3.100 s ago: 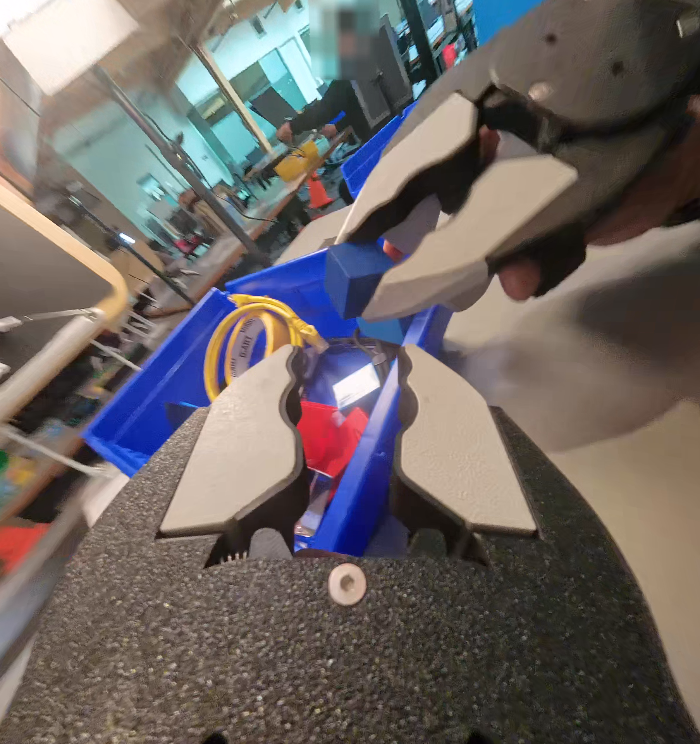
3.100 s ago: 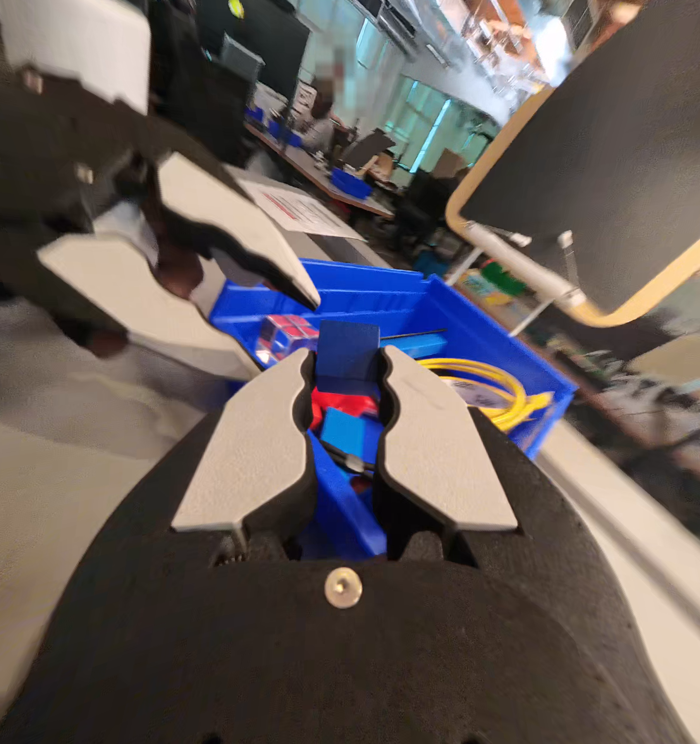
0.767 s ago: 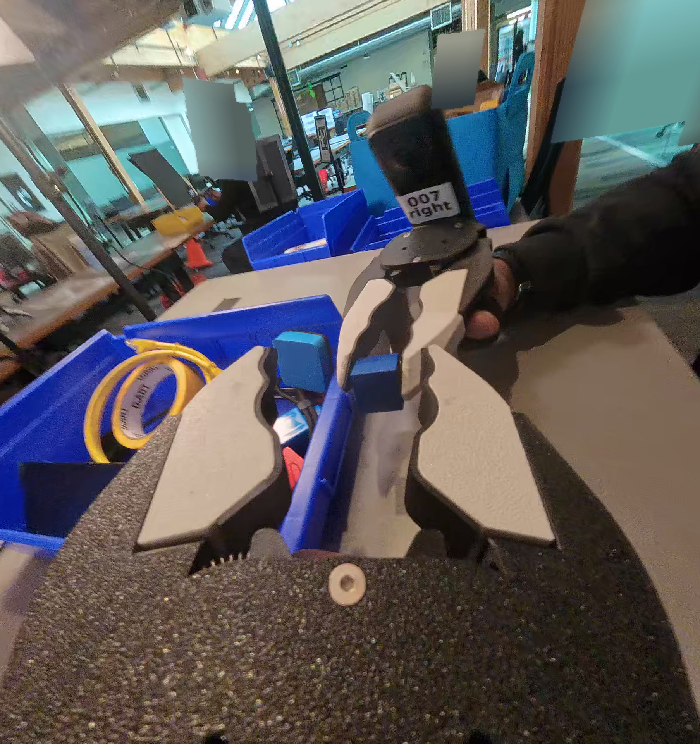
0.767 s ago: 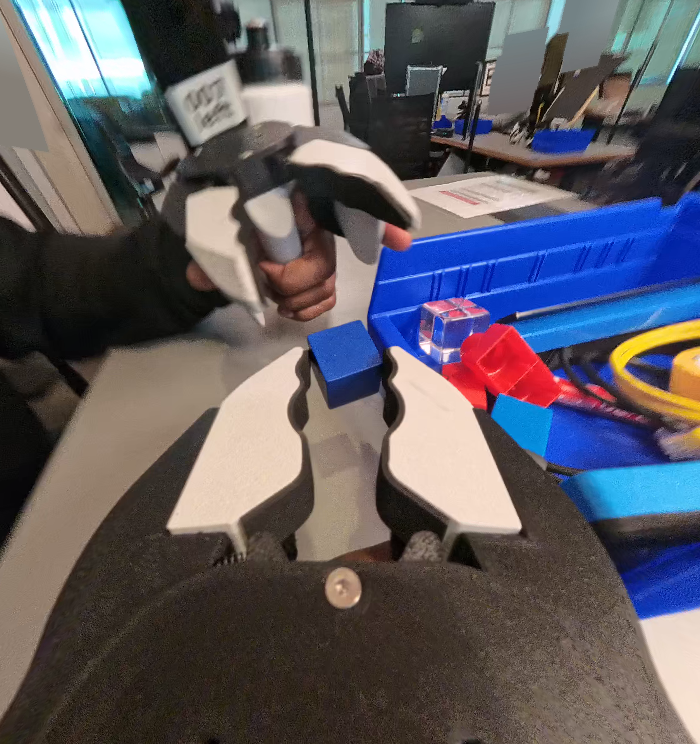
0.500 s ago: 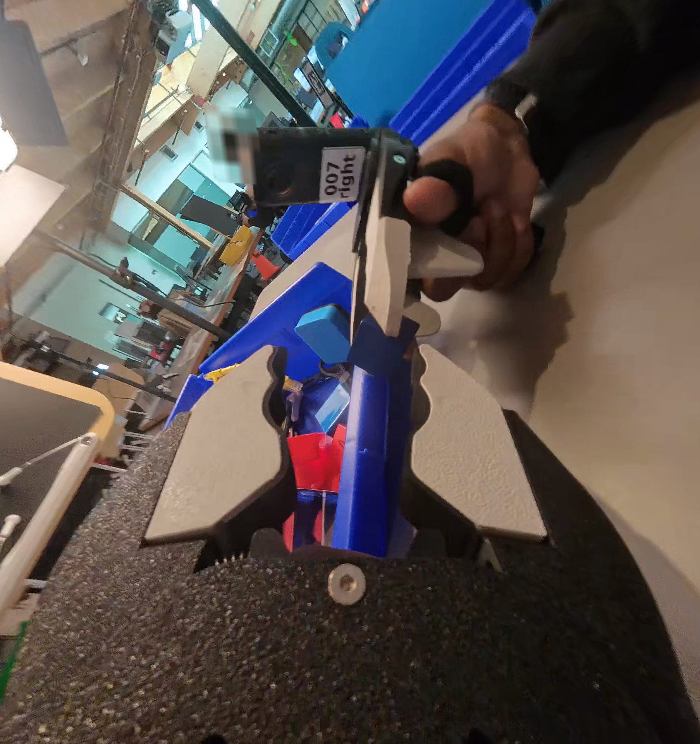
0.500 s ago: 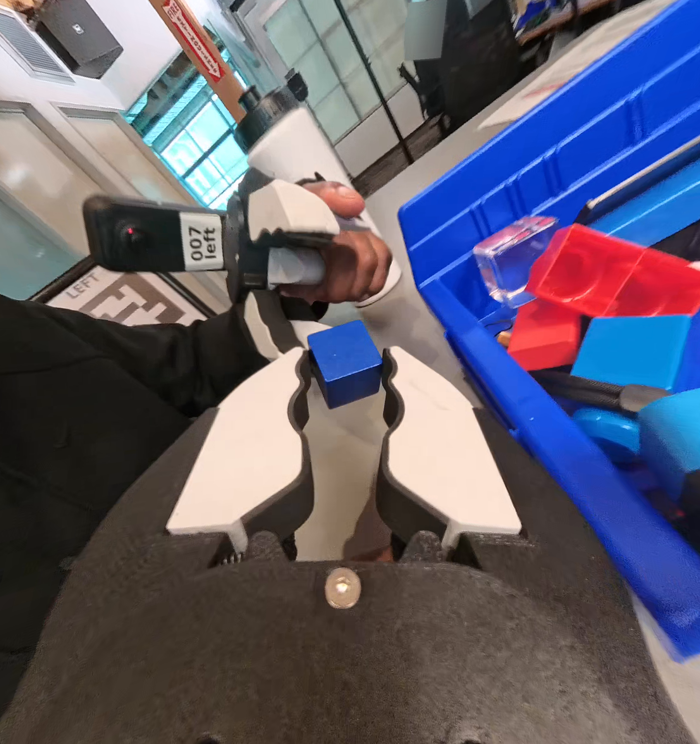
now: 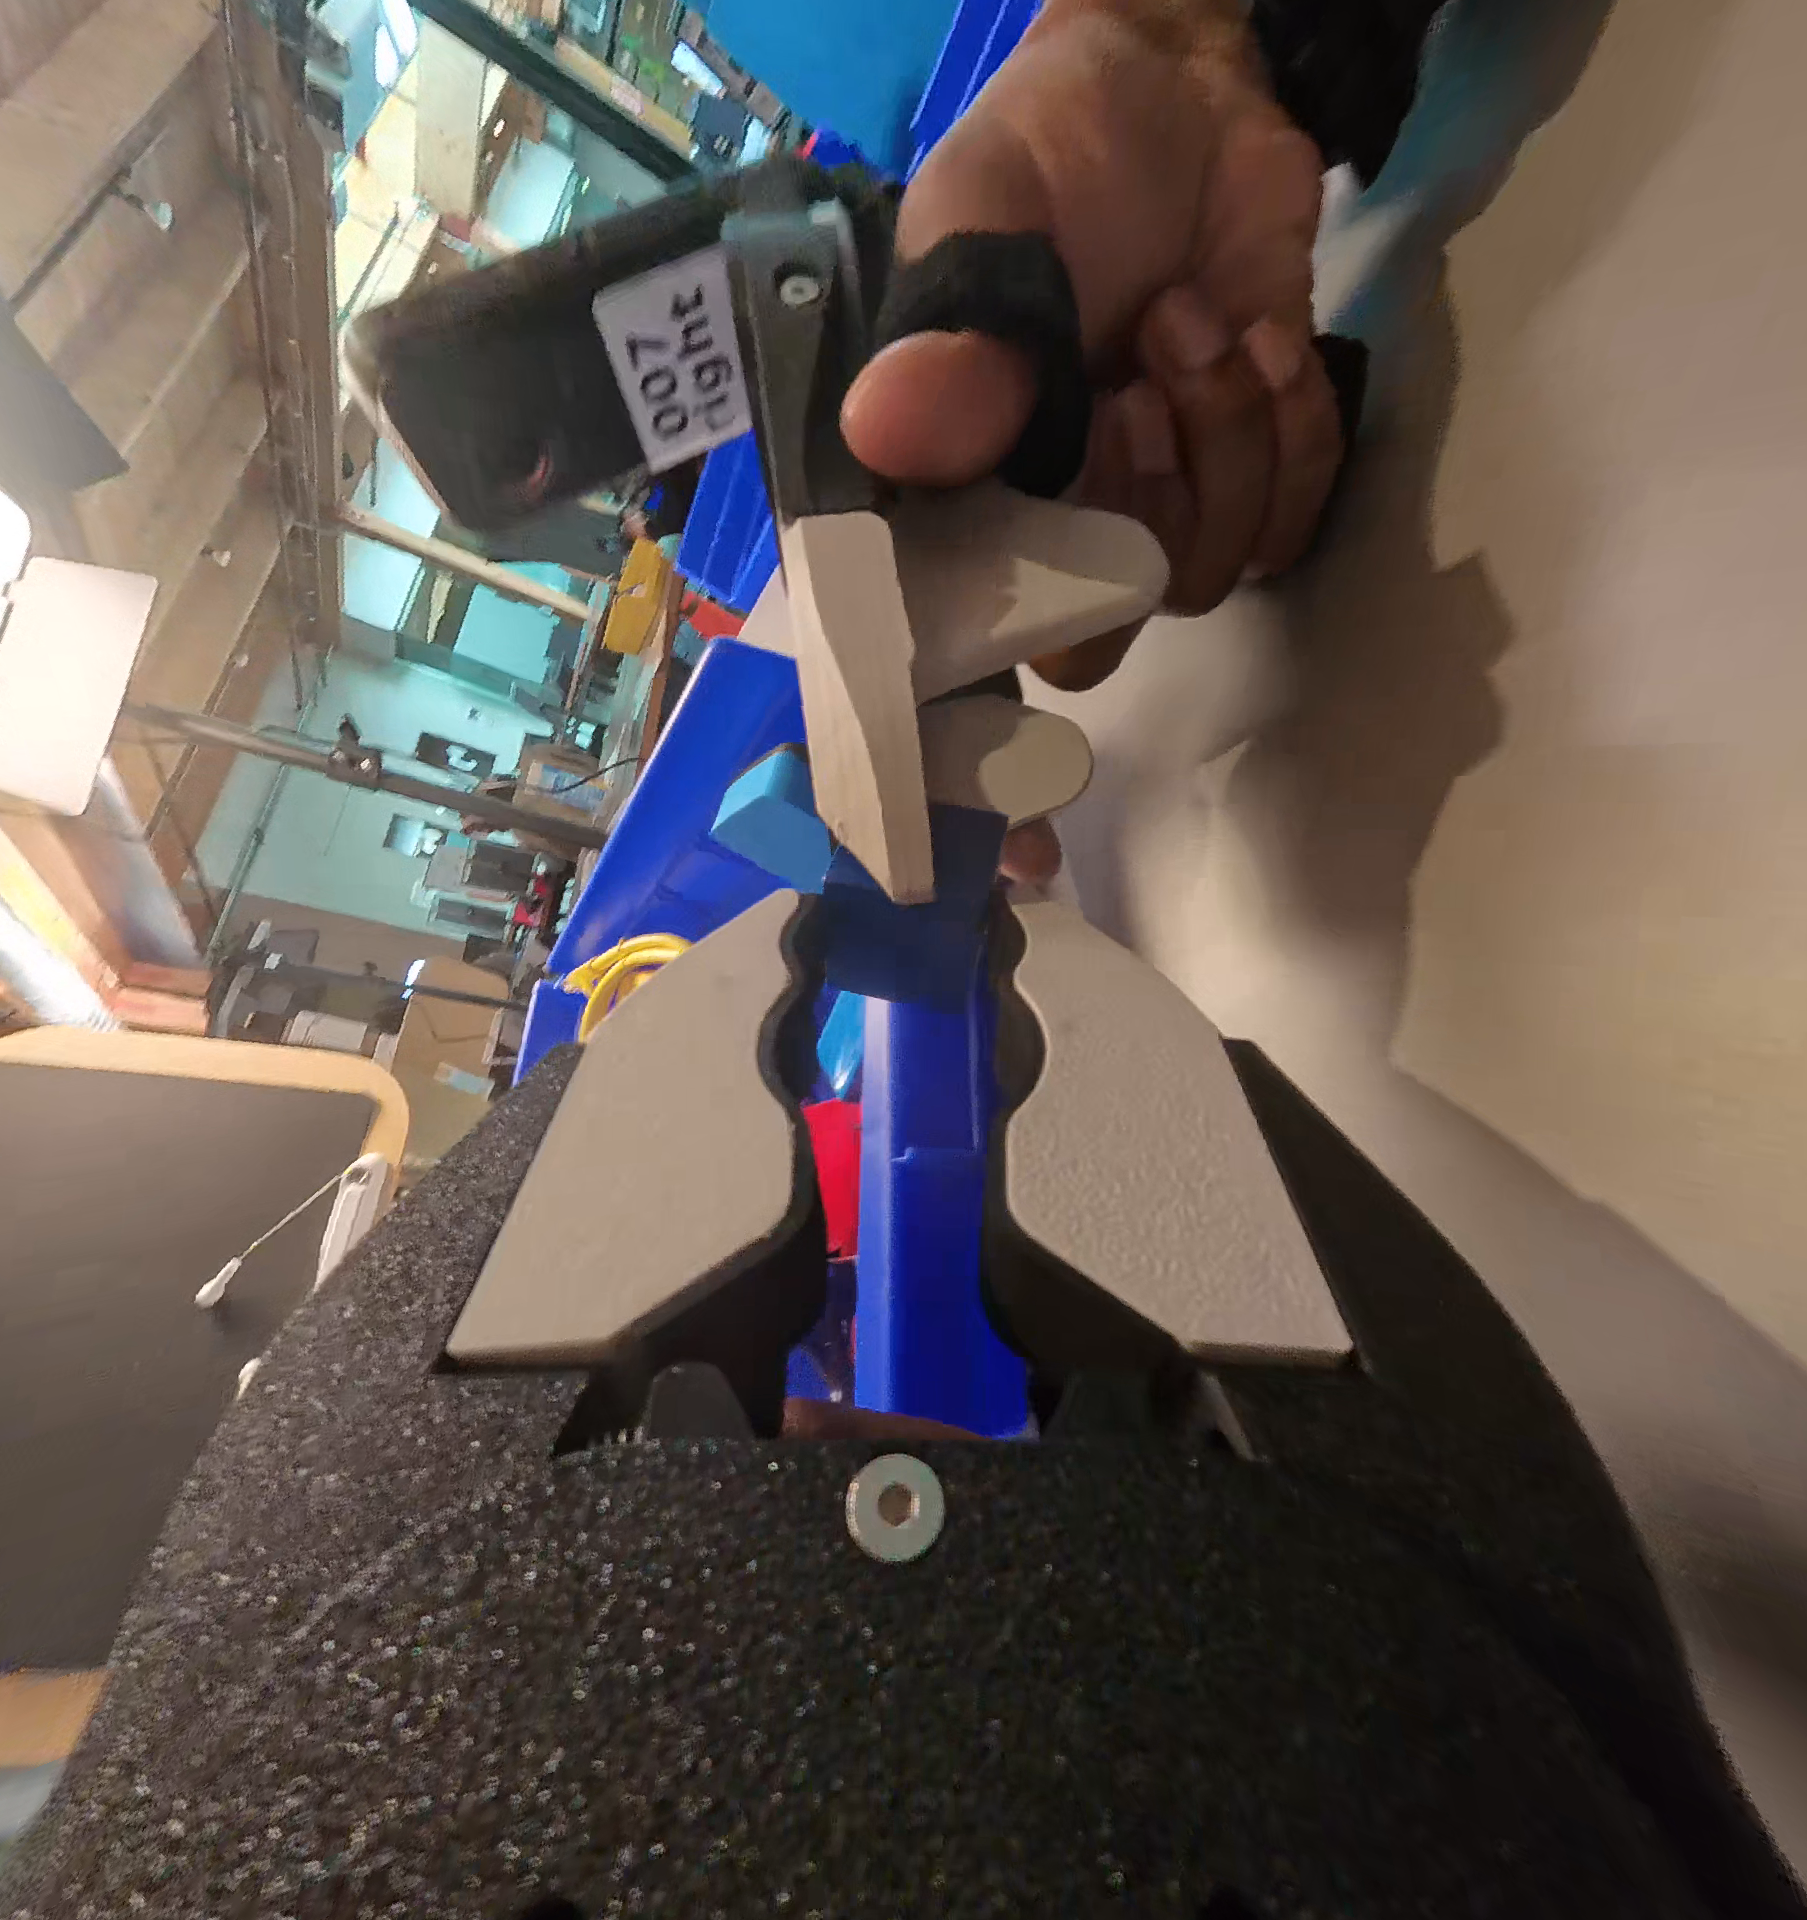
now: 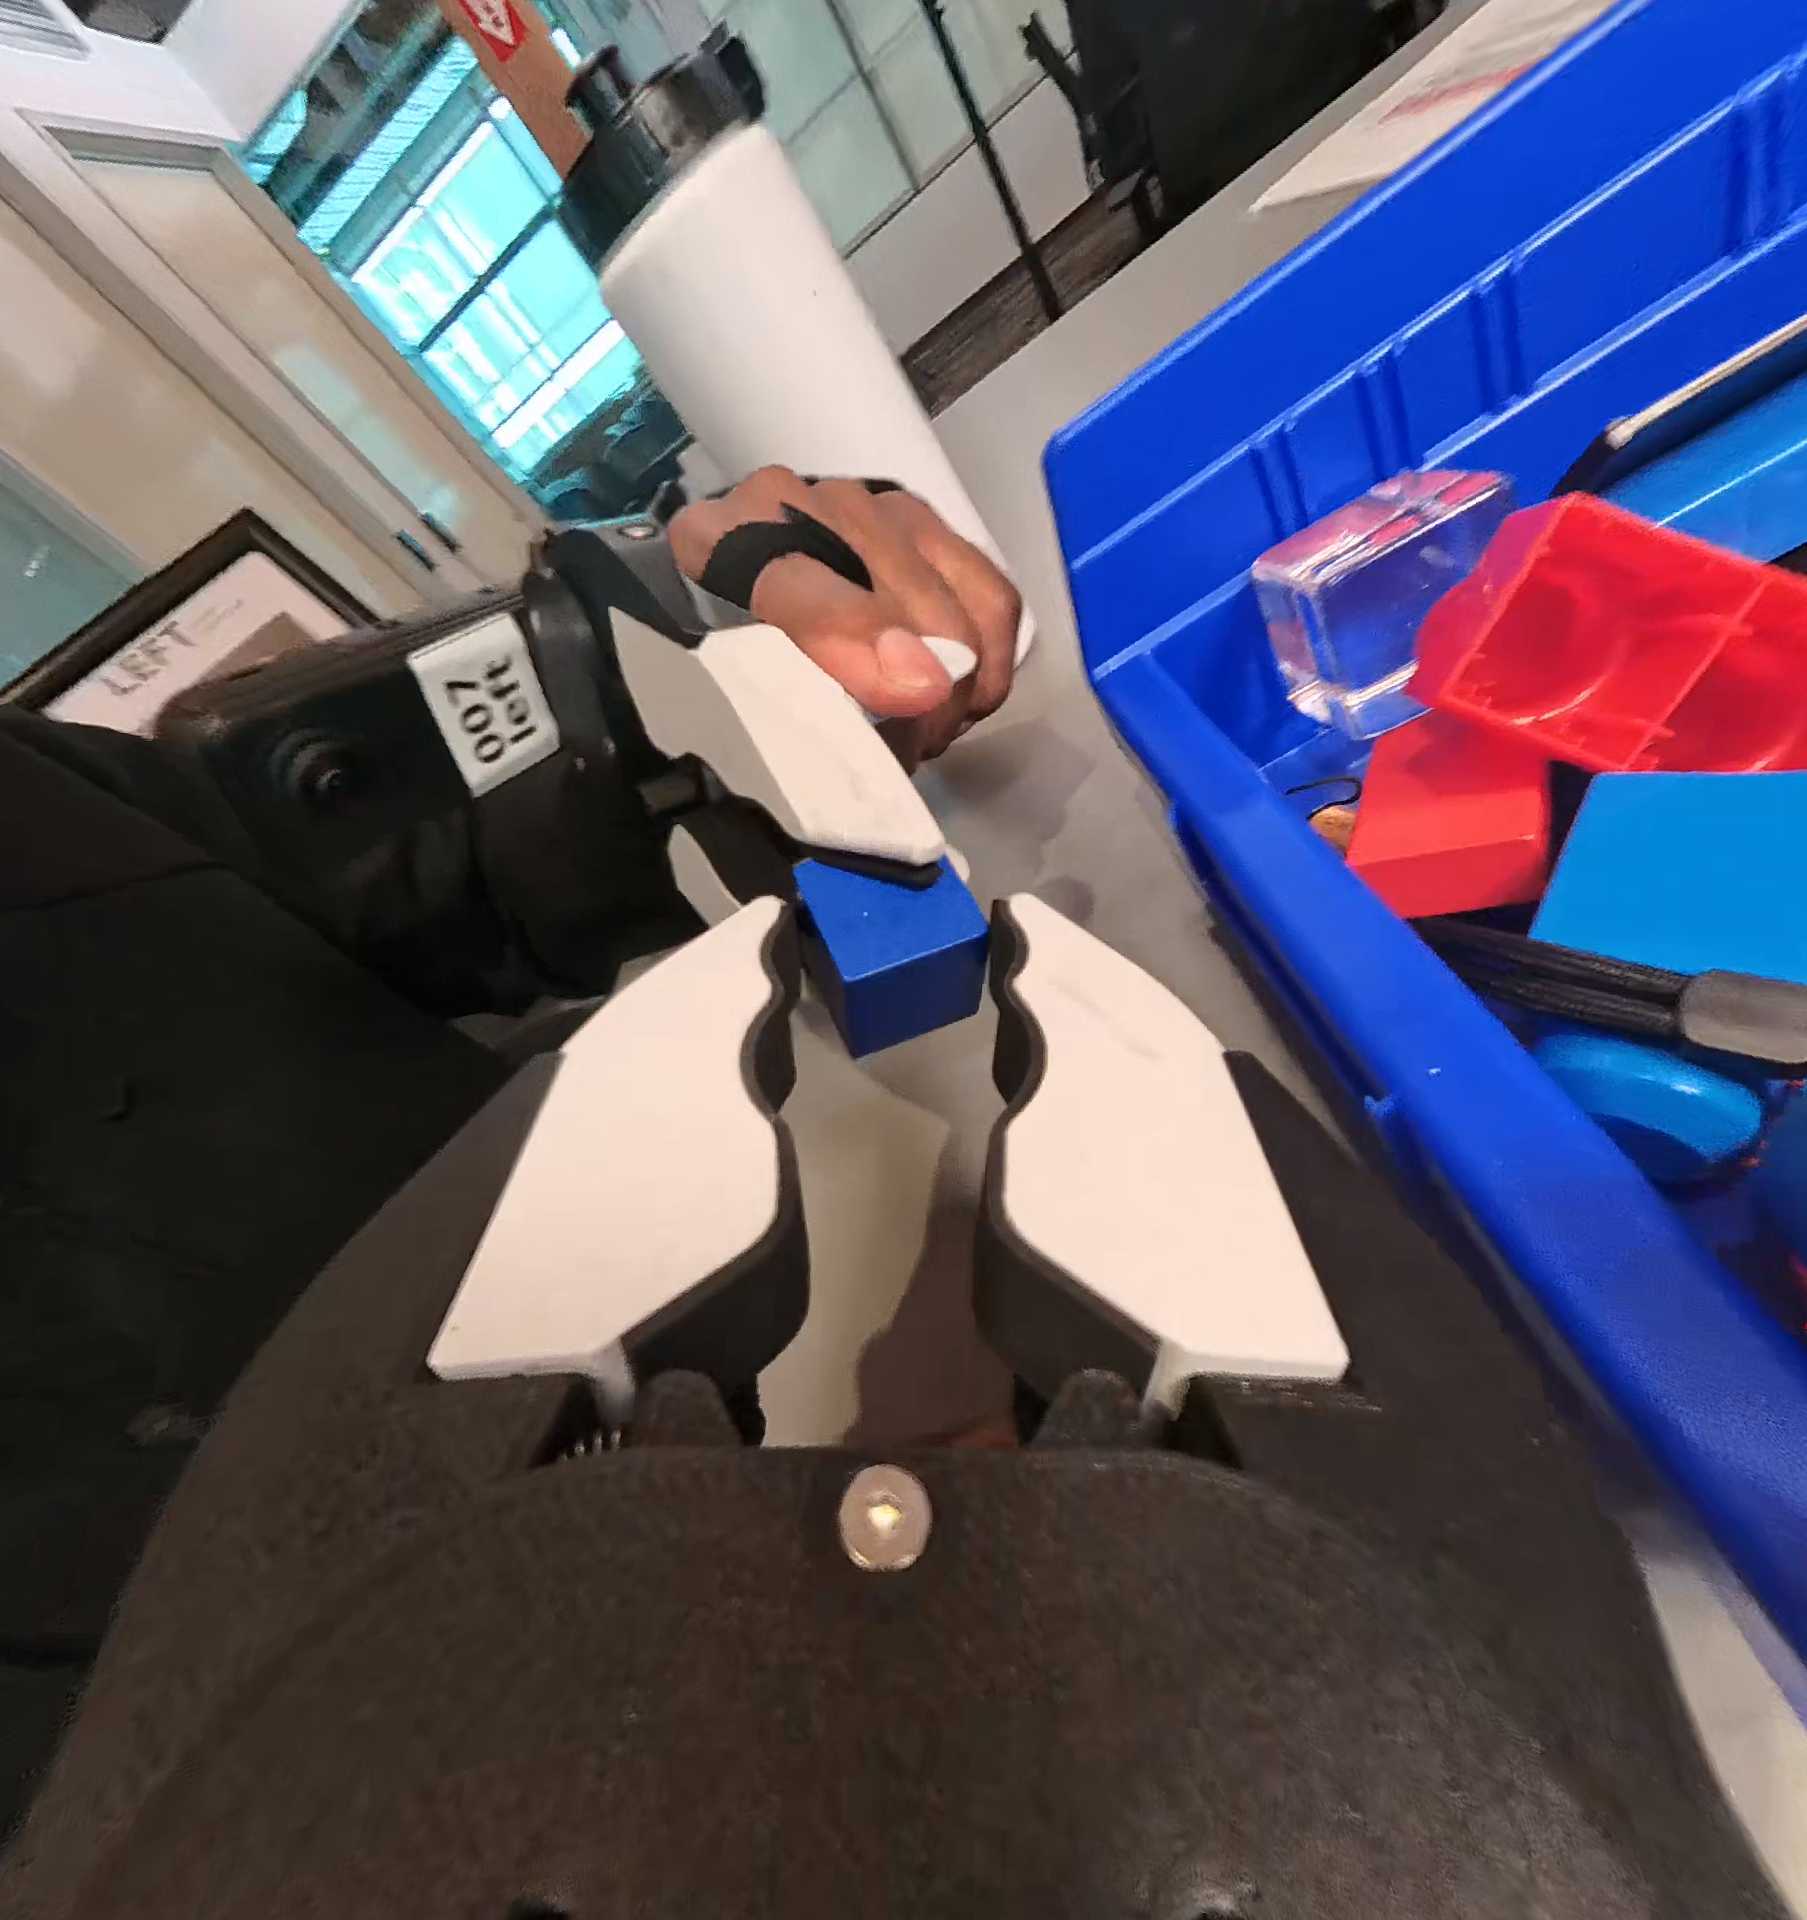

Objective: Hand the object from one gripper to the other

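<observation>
A dark blue cube (image 8: 899,966) is held in the air beside the bin, with both grippers on it. My right gripper (image 8: 888,925) has its fingers shut on the cube's two sides. My left gripper comes in from the left at a right angle; its upper finger (image 8: 816,748) lies flat on the cube's top and its lower finger is hidden. In the left wrist view my left gripper (image 7: 899,925) is shut on the cube (image 7: 909,961), and the right gripper (image 7: 956,831) reaches down onto it from above.
A blue bin (image 8: 1450,1122) on the grey table (image 8: 1065,790) holds red blocks (image 8: 1626,644), a clear cube (image 8: 1366,592), a light blue block (image 8: 1709,873) and a yellow cable (image 7: 629,966). A white cylinder (image 8: 764,343) stands behind the person's hand. The grippers are tip to tip, or close to it. My right gripper's tips are some 20 cm from the white cylinder (image 8: 764,343).
My left gripper has moved in onto the cube and its fingers have closed on it. The right gripper has kept its hold on the cube throughout.
</observation>
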`<state>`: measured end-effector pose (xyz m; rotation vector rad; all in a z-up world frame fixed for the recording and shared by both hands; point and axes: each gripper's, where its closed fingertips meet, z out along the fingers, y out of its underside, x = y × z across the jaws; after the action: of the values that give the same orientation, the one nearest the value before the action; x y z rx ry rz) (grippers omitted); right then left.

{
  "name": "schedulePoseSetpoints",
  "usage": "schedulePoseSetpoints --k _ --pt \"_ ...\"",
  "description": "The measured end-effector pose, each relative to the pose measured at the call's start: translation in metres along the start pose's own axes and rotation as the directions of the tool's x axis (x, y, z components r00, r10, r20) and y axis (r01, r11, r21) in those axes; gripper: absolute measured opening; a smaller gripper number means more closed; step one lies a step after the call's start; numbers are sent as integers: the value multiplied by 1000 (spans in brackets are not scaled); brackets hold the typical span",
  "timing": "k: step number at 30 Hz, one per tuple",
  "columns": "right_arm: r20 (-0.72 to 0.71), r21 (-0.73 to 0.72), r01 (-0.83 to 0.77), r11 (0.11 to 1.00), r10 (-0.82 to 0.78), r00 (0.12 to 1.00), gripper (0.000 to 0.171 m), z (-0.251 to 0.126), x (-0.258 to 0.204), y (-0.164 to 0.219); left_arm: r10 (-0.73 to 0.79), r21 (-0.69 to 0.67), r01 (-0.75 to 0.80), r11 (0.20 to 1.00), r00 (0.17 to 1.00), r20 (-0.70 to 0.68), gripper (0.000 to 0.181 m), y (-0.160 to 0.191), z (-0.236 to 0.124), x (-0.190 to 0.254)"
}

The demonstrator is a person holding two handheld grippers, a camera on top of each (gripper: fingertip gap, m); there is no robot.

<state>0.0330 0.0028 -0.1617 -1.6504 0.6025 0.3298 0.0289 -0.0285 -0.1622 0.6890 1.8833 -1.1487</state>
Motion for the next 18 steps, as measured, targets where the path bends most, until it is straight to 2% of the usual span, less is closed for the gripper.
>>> schedulePoseSetpoints --k 4,6,8,10,14,18 --pt "-244 94 145 985 -118 963 41 -10 16 -22 -2 -111 19 994 988 155 31 14 3 -22" --pt "-407 102 254 962 -192 893 43 -20 24 -33 -8 -168 53 984 966 258 31 21 1 -37" --pt "-503 80 357 931 -271 820 46 -26 22 -40 24 -227 57 972 940 341 31 27 -2 -49" --pt "-538 74 400 914 -301 787 50 -26 18 -43 80 -273 32 962 918 388 31 29 -4 -55" --pt "-544 96 401 911 -290 788 59 -19 14 -42 192 -342 -37 939 882 430 31 25 -5 -57" --pt "-537 115 423 899 -302 788 64 -14 9 -41 285 -374 -122 919 863 417 31 16 -3 -52"
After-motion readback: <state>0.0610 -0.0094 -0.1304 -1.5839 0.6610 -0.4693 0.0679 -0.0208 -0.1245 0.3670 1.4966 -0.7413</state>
